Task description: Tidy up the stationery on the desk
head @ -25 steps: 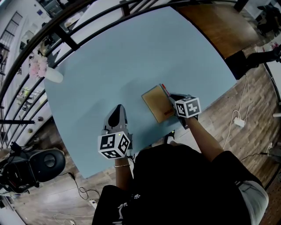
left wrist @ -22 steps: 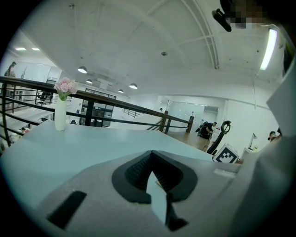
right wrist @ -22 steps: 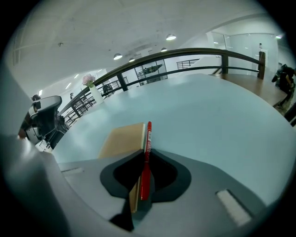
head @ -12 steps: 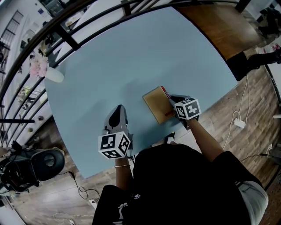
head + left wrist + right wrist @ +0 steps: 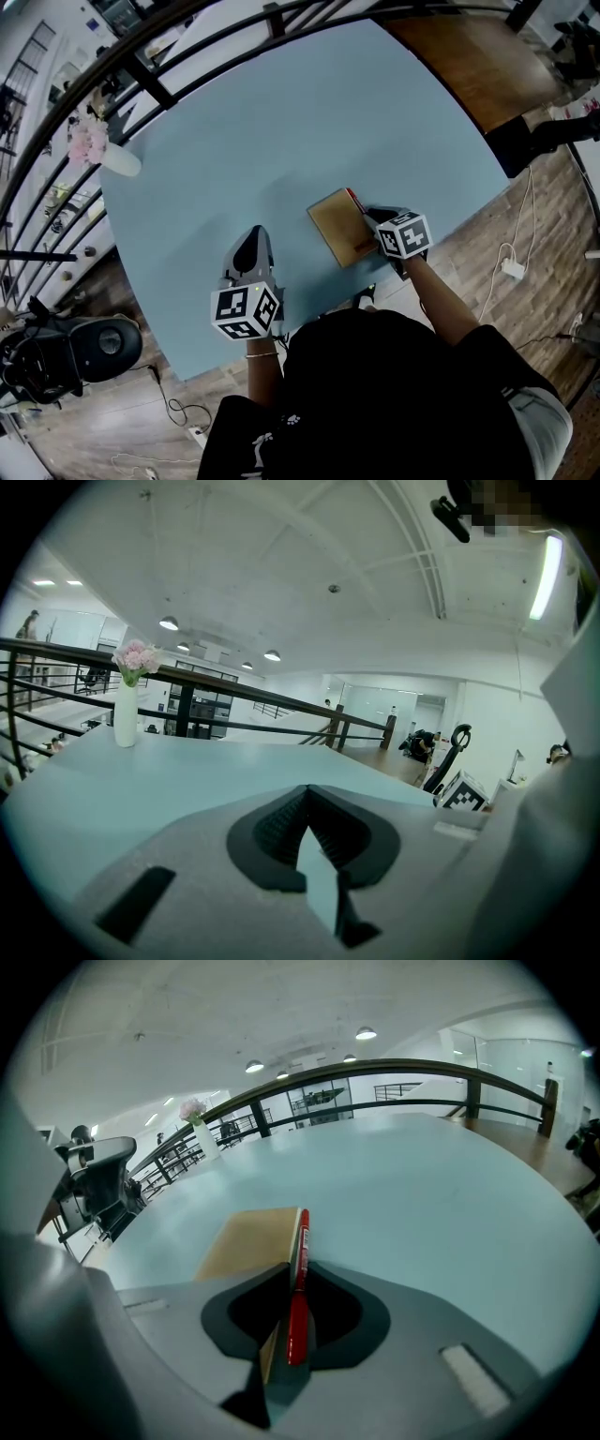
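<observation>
Right gripper (image 5: 287, 1290): fingers just eased apart, red pen (image 5: 298, 1283) loose between them, flush against the notebook (image 5: 246, 1239) edge, probably being left there to square things up. Left gripper (image 5: 314, 847): fingers together, nothing between, idle.

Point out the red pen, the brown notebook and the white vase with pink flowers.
Red plastic pen (image 5: 299, 1279): right gripper view, mid-barrel.
Brown card-covered notebook (image 5: 249, 1241): right gripper view, cover centre.
White vase of pink flowers (image 5: 125, 718): left gripper view, vase body.
</observation>
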Action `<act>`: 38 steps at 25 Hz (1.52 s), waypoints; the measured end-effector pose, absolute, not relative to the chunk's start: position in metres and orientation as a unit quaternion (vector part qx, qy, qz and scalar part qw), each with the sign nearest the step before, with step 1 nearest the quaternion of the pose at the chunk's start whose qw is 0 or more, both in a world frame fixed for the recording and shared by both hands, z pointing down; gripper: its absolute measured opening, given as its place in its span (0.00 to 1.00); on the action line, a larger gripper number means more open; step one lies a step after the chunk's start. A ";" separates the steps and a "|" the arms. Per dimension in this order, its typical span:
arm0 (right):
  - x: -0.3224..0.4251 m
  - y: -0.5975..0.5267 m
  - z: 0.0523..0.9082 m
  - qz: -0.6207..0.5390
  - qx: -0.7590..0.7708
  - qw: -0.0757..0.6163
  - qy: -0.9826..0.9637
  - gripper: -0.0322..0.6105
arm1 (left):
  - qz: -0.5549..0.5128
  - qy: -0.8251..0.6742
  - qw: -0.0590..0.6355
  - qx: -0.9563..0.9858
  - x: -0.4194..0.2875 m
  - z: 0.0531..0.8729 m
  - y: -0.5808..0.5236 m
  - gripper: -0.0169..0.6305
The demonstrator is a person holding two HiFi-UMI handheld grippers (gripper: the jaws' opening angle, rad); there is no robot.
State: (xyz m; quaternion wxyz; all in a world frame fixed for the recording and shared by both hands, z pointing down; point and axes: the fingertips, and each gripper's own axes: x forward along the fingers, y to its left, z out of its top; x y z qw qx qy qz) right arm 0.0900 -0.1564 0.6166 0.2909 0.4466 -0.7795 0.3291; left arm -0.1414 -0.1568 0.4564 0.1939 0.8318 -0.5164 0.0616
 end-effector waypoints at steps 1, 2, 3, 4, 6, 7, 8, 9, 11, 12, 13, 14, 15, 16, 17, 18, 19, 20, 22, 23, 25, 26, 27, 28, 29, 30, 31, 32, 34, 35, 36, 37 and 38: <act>0.090 -0.157 0.615 0.328 0.446 0.289 -0.781 0.16 | 0.061 -0.517 0.193 0.832 -0.142 0.455 -0.157 0.02; 0.089 -0.157 0.612 0.326 0.445 0.286 -0.783 0.17 | 0.061 -0.517 0.191 0.832 -0.142 0.454 -0.157 0.02; 0.088 -0.158 0.610 0.325 0.445 0.283 -0.785 0.18 | 0.061 -0.518 0.190 0.832 -0.143 0.452 -0.156 0.02; 0.088 -0.159 0.607 0.323 0.445 0.280 -0.787 0.18 | 0.061 -0.519 0.189 0.832 -0.144 0.451 -0.156 0.02; 0.086 -0.161 0.599 0.317 0.447 0.272 -0.791 0.18 | 0.060 -0.520 0.186 0.831 -0.145 0.448 -0.155 0.02; 0.085 -0.163 0.595 0.313 0.449 0.267 -0.793 0.18 | 0.060 -0.522 0.185 0.831 -0.146 0.447 -0.155 0.02; 0.085 -0.165 0.591 0.310 0.451 0.260 -0.796 0.17 | 0.059 -0.523 0.184 0.830 -0.146 0.446 -0.154 0.02; 0.084 -0.168 0.587 0.306 0.453 0.253 -0.798 0.16 | 0.059 -0.524 0.183 0.830 -0.147 0.445 -0.154 0.02; 0.083 -0.174 0.576 0.297 0.459 0.236 -0.803 0.14 | 0.058 -0.527 0.180 0.829 -0.149 0.442 -0.154 0.02; 0.083 -0.177 0.571 0.293 0.462 0.228 -0.805 0.11 | 0.057 -0.529 0.178 0.828 -0.150 0.440 -0.153 0.02; 0.083 -0.180 0.565 0.288 0.464 0.219 -0.808 0.09 | 0.057 -0.530 0.177 0.827 -0.150 0.439 -0.153 0.02; 0.082 -0.182 0.559 0.284 0.466 0.211 -0.811 0.07 | 0.057 -0.532 0.176 0.826 -0.151 0.438 -0.152 0.02; 0.080 -0.183 0.553 0.280 0.467 0.203 -0.814 0.07 | 0.057 -0.534 0.174 0.825 -0.153 0.436 -0.150 0.02; 0.078 -0.184 0.547 0.276 0.467 0.193 -0.817 0.07 | 0.056 -0.536 0.173 0.825 -0.155 0.434 -0.149 0.02; 0.074 -0.185 0.539 0.271 0.468 0.183 -0.821 0.07 | 0.055 -0.537 0.172 0.824 -0.158 0.432 -0.148 0.02; 0.070 -0.187 0.531 0.266 0.467 0.171 -0.826 0.07 | 0.054 -0.539 0.170 0.823 -0.160 0.430 -0.147 0.02; 0.066 -0.189 0.523 0.260 0.466 0.160 -0.831 0.07 | 0.053 -0.541 0.168 0.822 -0.163 0.429 -0.147 0.02; 0.061 -0.191 0.514 0.254 0.464 0.148 -0.836 0.07 | 0.053 -0.543 0.167 0.821 -0.166 0.428 -0.146 0.02; 0.053 -0.194 0.496 0.241 0.459 0.125 -0.846 0.07 | 0.053 -0.547 0.164 0.820 -0.171 0.425 -0.145 0.02; 0.048 -0.196 0.487 0.234 0.457 0.114 -0.851 0.07 | 0.054 -0.548 0.161 0.819 -0.172 0.423 -0.144 0.02; 0.040 -0.198 0.468 0.222 0.450 0.093 -0.860 0.07 | 0.054 -0.551 0.157 0.818 -0.174 0.420 -0.141 0.02; 0.037 -0.198 0.459 0.219 0.446 0.082 -0.864 0.07 | 0.054 -0.552 0.155 0.818 -0.174 0.418 -0.140 0.02; 0.033 -0.198 0.451 0.216 0.442 0.070 -0.868 0.07 | 0.054 -0.553 0.154 0.817 -0.175 0.417 -0.139 0.02; 0.030 -0.198 0.443 0.214 0.437 0.061 -0.872 0.07 | 0.054 -0.553 0.153 0.817 -0.175 0.416 -0.138 0.02; 0.027 -0.197 0.435 0.211 0.432 0.053 -0.875 0.07 | 0.053 -0.554 0.152 0.817 -0.175 0.414 -0.137 0.02; 0.023 -0.196 0.428 0.207 0.427 0.047 -0.879 0.07 | 0.051 -0.554 0.151 0.817 -0.175 0.413 -0.136 0.02; 0.020 -0.196 0.422 0.203 0.423 0.043 -0.882 0.07 | 0.050 -0.555 0.150 0.817 -0.176 0.411 -0.135 0.02; 0.017 -0.195 0.416 0.197 0.419 0.039 -0.886 0.07 | 0.048 -0.556 0.150 0.816 -0.176 0.410 -0.134 0.02; 0.010 -0.194 0.405 0.182 0.413 0.036 -0.892 0.07 | 0.048 -0.557 0.148 0.816 -0.178 0.408 -0.132 0.02; 0.006 -0.194 0.400 0.176 0.410 0.035 -0.894 0.07 | 0.047 -0.558 0.147 0.816 -0.179 0.407 -0.131 0.02; 0.003 -0.195 0.396 0.172 0.407 0.033 -0.896 0.07 | 0.046 -0.559 0.146 0.815 -0.180 0.406 -0.131 0.02; 0.000 -0.196 0.393 0.168 0.405 0.031 -0.898 0.07 | 0.045 -0.560 0.146 0.814 -0.182 0.404 -0.132 0.02; -0.003 -0.198 0.390 0.167 0.402 0.029 -0.900 0.07 | 0.044 -0.563 0.146 0.813 -0.184 0.404 -0.132 0.02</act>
